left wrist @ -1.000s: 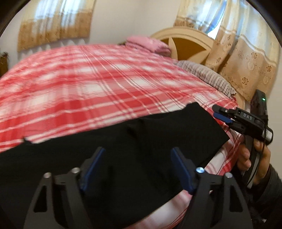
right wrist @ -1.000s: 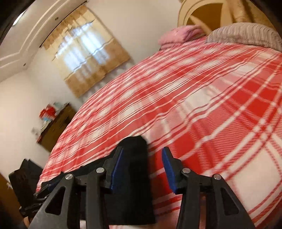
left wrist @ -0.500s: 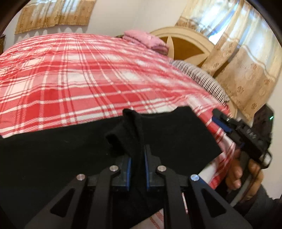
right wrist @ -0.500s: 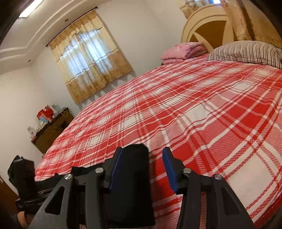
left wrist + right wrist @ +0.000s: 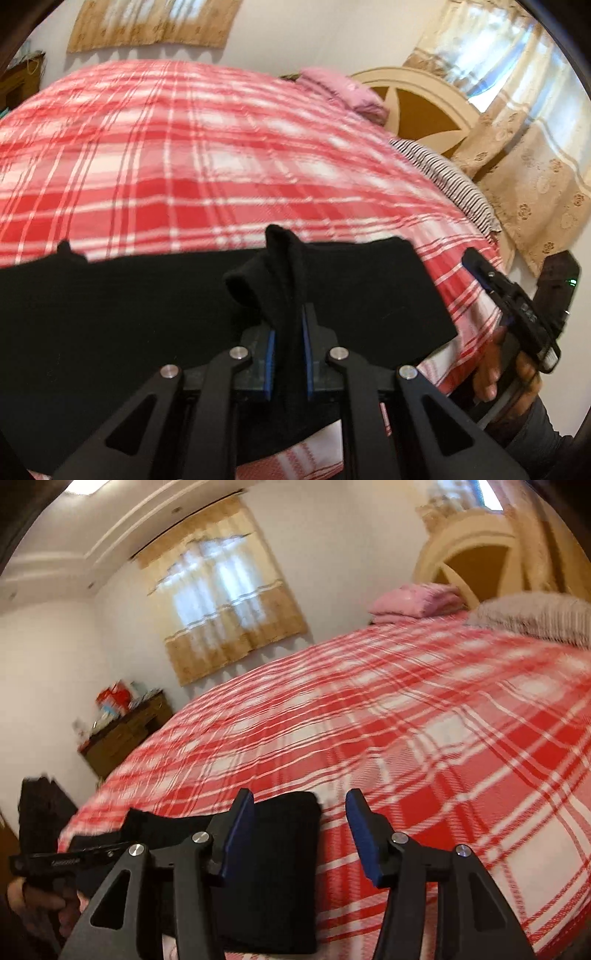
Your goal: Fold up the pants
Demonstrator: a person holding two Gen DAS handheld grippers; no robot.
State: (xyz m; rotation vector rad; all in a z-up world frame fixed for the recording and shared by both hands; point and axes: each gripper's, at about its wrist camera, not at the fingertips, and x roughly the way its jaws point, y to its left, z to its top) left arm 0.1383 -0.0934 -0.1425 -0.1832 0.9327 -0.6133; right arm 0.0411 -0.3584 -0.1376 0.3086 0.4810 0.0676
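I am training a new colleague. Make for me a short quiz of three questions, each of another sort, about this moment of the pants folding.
1. True or false: the left tongs are shut on a raised fold of the black pants.
2. Multiple choice: what lies between the fingers of the right tongs? A) a pillow B) only open space, with the pants' edge and the plaid bedspread behind C) a pinched trouser leg
3. Fill the gap: the folded pink blanket lies near the ____ of the bed.

Key: 1 true. 2 B; their jaws are opening and the pads press on nothing. 3 headboard.
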